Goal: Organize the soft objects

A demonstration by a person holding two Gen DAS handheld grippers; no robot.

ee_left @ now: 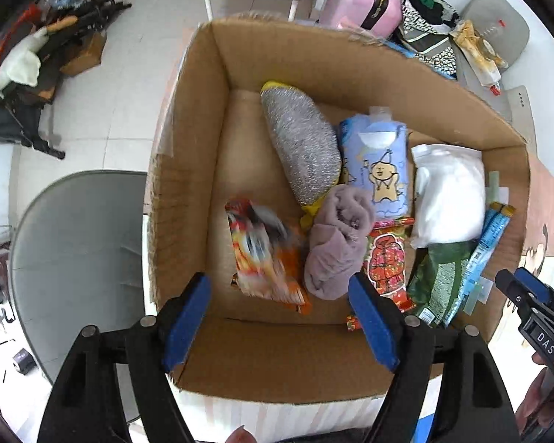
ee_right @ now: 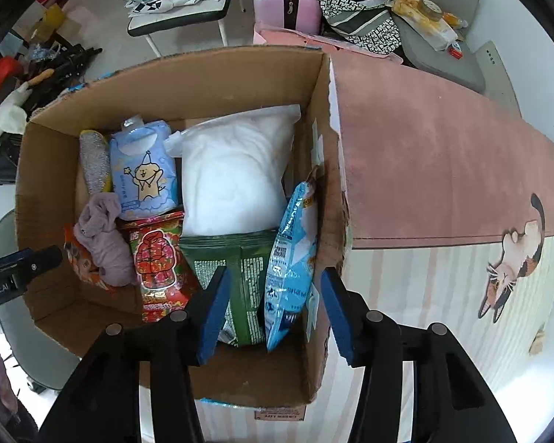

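An open cardboard box [ee_left: 203, 118] [ee_right: 48, 170] holds soft goods: a silver-grey pad with yellow edge [ee_left: 301, 147] [ee_right: 94, 164], a blue cartoon pouch [ee_left: 378, 162] [ee_right: 144, 173], a white bag [ee_left: 448, 195] [ee_right: 236, 173], a mauve cloth [ee_left: 338, 243] [ee_right: 105, 240], a red packet [ee_left: 386, 265] [ee_right: 157, 265], a green bag [ee_left: 439, 277] [ee_right: 240, 269], a light blue bag [ee_left: 487, 247] [ee_right: 291, 258] and an orange snack packet [ee_left: 266, 254], blurred. My left gripper [ee_left: 280, 321] is open and empty above the box's near wall. My right gripper [ee_right: 273, 310] is open over the green and blue bags.
The box stands on a pink mat [ee_right: 443, 170] with a cat print [ee_right: 513, 258]. A grey chair [ee_left: 77, 258] is left of the box. A pink suitcase [ee_left: 362, 0], another chair with clothes [ee_right: 435, 26] and floor clutter [ee_left: 37, 66] lie beyond.
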